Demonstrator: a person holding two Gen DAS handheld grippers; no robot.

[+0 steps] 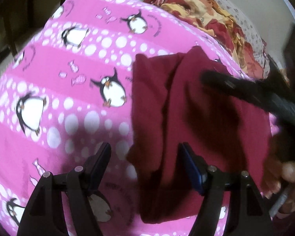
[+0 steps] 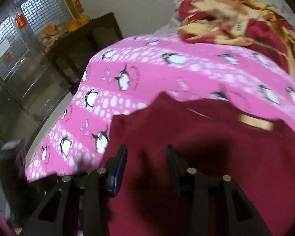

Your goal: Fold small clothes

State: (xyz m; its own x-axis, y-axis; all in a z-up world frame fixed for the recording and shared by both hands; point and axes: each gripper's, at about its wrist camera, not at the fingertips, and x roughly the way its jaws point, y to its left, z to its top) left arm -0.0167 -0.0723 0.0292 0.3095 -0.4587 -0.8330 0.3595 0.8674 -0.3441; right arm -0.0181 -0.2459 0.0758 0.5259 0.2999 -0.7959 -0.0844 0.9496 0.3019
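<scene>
I am holding my left hand-held gripper (image 1: 144, 157) above the near edge of a maroon garment (image 1: 196, 118), which is lying partly folded on a pink penguin-print blanket (image 1: 68, 78). Its jaws are standing apart with nothing pressed between the blue pads; the garment's left edge is showing in the gap below them. My right hand-held gripper (image 2: 146, 155) is hovering over the same maroon garment (image 2: 226, 167), its jaws parted and no cloth caught between them, casting a dark shadow on the fabric. In the left wrist view it is reaching in from the right over the garment, with my right hand (image 1: 285, 181) blurred at the frame's edge. A pale label (image 2: 255, 123) is showing near the garment's far edge. A crumpled red and yellow floral cloth (image 2: 245, 19) is lying beyond the blanket. A dark wooden cabinet (image 2: 84, 45) is standing beside a metal-grilled door (image 2: 19, 39). Both views are blurred.
</scene>
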